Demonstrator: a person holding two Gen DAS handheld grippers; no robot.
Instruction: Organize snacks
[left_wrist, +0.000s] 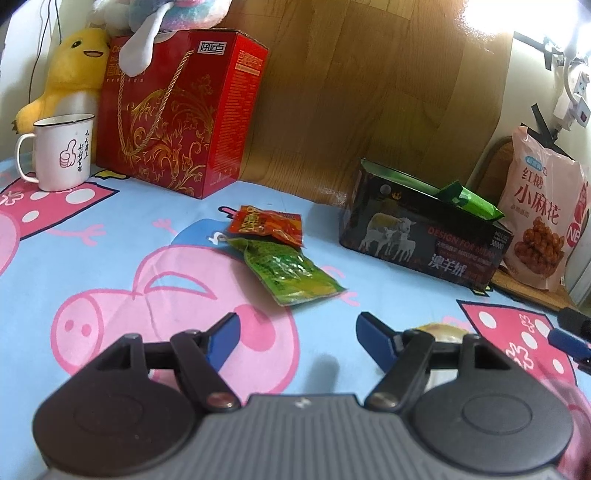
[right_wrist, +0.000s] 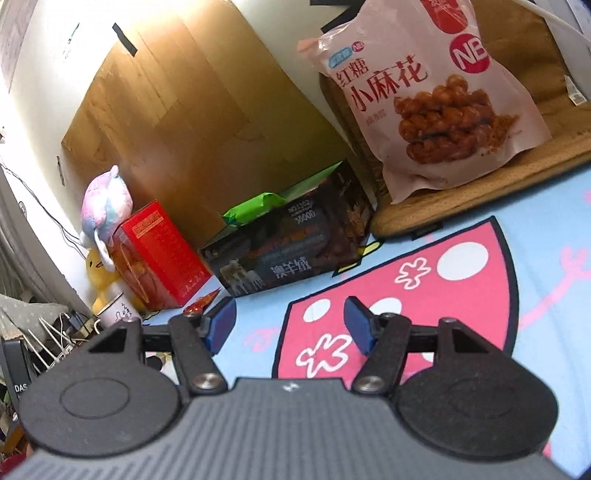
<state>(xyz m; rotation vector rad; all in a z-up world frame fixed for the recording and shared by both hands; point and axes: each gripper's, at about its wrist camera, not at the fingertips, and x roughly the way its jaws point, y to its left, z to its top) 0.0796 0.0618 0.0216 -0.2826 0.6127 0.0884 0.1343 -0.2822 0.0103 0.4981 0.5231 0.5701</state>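
In the left wrist view a red snack packet (left_wrist: 266, 225) and a green snack packet (left_wrist: 291, 273) lie overlapping on the cartoon-pig sheet (left_wrist: 110, 258). My left gripper (left_wrist: 297, 332) stands open just short of them, nothing between its blue pads. A dark open box (left_wrist: 424, 236) at the right holds a green packet (left_wrist: 471, 201). A round yellowish item (left_wrist: 443, 328) is half hidden behind the right finger. My right gripper (right_wrist: 290, 325) is open and empty over the sheet, facing the dark box (right_wrist: 291, 243) with the green packet (right_wrist: 255, 206).
A big pink snack bag (right_wrist: 424, 103) leans on a wooden board (right_wrist: 480, 195) at the right. A red gift box (left_wrist: 177, 110), a white mug (left_wrist: 61, 151) and a yellow plush duck (left_wrist: 74, 70) stand at the back left. A brown panel (left_wrist: 369, 92) closes the far side.
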